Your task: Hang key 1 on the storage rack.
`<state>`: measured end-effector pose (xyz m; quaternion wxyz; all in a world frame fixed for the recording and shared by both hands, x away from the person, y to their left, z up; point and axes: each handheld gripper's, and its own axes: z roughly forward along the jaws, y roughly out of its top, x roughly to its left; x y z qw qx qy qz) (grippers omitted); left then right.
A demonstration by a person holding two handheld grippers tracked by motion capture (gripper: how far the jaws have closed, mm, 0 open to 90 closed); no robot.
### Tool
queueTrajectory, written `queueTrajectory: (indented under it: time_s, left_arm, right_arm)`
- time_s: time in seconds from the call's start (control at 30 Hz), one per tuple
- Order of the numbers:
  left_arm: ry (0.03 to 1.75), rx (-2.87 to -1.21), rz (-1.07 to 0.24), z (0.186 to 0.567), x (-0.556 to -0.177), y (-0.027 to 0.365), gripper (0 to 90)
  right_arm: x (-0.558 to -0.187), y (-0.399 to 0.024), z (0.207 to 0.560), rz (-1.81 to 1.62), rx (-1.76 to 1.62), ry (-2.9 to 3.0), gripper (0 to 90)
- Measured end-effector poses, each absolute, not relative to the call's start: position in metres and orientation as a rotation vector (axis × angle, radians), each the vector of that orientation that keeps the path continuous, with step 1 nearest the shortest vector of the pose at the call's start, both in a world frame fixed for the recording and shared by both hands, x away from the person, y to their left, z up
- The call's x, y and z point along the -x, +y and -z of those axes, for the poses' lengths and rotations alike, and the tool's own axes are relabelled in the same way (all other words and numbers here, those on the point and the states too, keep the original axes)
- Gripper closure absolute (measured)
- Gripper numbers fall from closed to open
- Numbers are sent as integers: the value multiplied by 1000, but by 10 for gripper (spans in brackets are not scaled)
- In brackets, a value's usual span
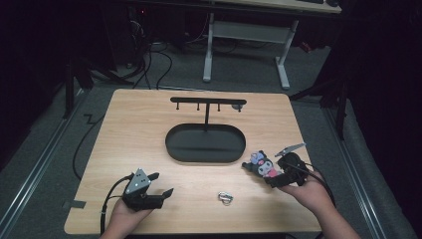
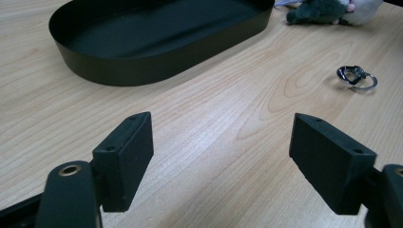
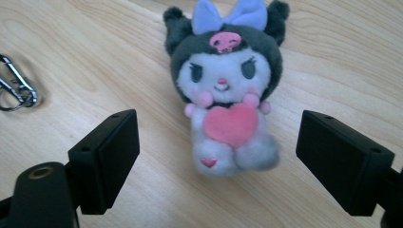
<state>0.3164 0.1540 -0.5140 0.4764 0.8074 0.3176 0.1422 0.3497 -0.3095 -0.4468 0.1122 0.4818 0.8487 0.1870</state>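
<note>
Between the two wide-apart jaws of my right gripper (image 3: 216, 166) lies the plush toy (image 3: 223, 90), flat on its back on the tabletop (image 3: 95, 57). The pads do not touch it; there is bare wood on both sides, so this gripper is open and holds nothing. The toy lies just ahead of the jaws, feet near me and blue bow far from me. Its long line runs straight away from the gripper, from feet to bow, so the jaws stand across its narrow body. If I want to pick it up, I think I only need to push forward a little and squeeze.

From above, the right gripper (image 1: 271, 174) is right beside the toy (image 1: 262, 164), so this hand is much nearer than the other. My left gripper (image 1: 164, 185) sits well apart on the left side of the tabletop, also open and empty.

Farther out, a small metal key ring (image 1: 225, 197) lies between the two hands. Behind it stands a black oval tray (image 1: 174, 144) with a hanger bar (image 1: 208, 101) on a post.

I cannot make out whether the toy has a loop at its top. The small hooks under the bar are too tiny to see well.
</note>
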Motion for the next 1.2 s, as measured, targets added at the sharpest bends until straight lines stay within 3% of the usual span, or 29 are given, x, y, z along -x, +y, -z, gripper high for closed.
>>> queueTrajectory:
  time_s: [0.6, 0.77, 0.93, 1.2]
  left_arm:
    - [781, -1970, -348, 515, -316, 154, 228]
    - [769, -1980, -353, 514, -315, 154, 228]
    - [779, -1971, -352, 514, -316, 155, 228]
    - [781, -1959, -355, 514, -315, 156, 228]
  right_arm:
    - [-356, -319, 485, -546, -1487, 2493, 166]
    - [-357, -322, 490, -577, -1513, 2459, 251]
    - [-356, -320, 492, -592, -1483, 2453, 440]
    - [-352, -315, 485, -607, -1461, 2445, 485]
